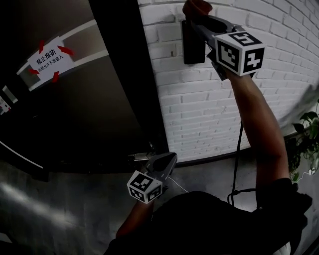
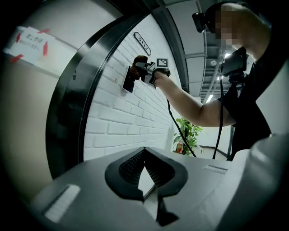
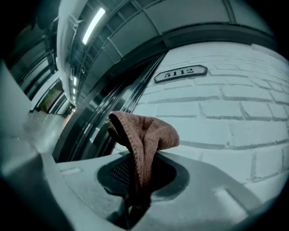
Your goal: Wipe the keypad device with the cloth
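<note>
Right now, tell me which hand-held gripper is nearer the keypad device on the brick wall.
Right. The right hand-held gripper, shut on the cloth, is up at the keypad device; the left hand-held gripper hangs well below it.

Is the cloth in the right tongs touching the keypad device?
Cannot tell. Head view puts the cloth at the top edge of the keypad device, but no contact or gap shows plainly; right gripper view lacks the device.

Soft knit cloth (image 3: 145,135); glossy plastic keypad device (image 2: 128,80); rough pntd brick wall (image 1: 199,99).
</note>
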A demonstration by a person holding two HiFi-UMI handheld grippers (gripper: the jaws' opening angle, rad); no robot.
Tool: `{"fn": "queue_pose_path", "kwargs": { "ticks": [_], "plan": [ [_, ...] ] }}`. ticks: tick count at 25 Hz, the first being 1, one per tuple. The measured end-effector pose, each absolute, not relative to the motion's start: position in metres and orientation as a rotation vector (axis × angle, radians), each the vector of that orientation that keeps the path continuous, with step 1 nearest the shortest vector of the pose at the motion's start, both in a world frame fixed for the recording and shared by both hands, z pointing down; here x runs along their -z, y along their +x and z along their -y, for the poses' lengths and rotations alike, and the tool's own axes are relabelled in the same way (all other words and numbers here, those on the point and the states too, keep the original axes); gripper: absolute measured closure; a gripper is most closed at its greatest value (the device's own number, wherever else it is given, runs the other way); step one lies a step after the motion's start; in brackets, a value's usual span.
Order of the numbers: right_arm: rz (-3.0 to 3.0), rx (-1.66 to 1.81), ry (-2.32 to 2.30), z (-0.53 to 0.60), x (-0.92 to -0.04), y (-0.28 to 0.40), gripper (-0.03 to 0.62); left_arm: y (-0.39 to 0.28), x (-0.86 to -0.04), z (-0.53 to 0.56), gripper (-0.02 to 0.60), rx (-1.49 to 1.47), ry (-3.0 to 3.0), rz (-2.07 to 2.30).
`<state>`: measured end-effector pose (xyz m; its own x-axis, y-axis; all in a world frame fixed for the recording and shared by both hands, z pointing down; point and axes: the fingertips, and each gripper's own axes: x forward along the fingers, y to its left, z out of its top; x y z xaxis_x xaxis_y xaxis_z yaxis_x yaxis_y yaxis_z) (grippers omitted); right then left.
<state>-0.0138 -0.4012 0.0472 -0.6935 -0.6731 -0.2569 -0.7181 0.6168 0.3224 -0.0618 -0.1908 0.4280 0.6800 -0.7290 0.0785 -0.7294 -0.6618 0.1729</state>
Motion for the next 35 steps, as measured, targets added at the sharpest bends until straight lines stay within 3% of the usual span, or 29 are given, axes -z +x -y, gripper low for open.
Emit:
{"fn": "queue_pose_path", "kwargs": {
  "ticks": [9,35],
  "plan": [
    [-2.704,-0.714,-1.269,0.415,-0.055,-0.016,0.533,-0.075,-0.430,0.193,0.565,0.012,2.679,1.218],
    [-2.784,-0.572,-1.289,0.416,-0.145,-0.009,0.533,-0.067,-0.433,0.191,0.565,-0.010,2.689,1.173]
  ]
}}
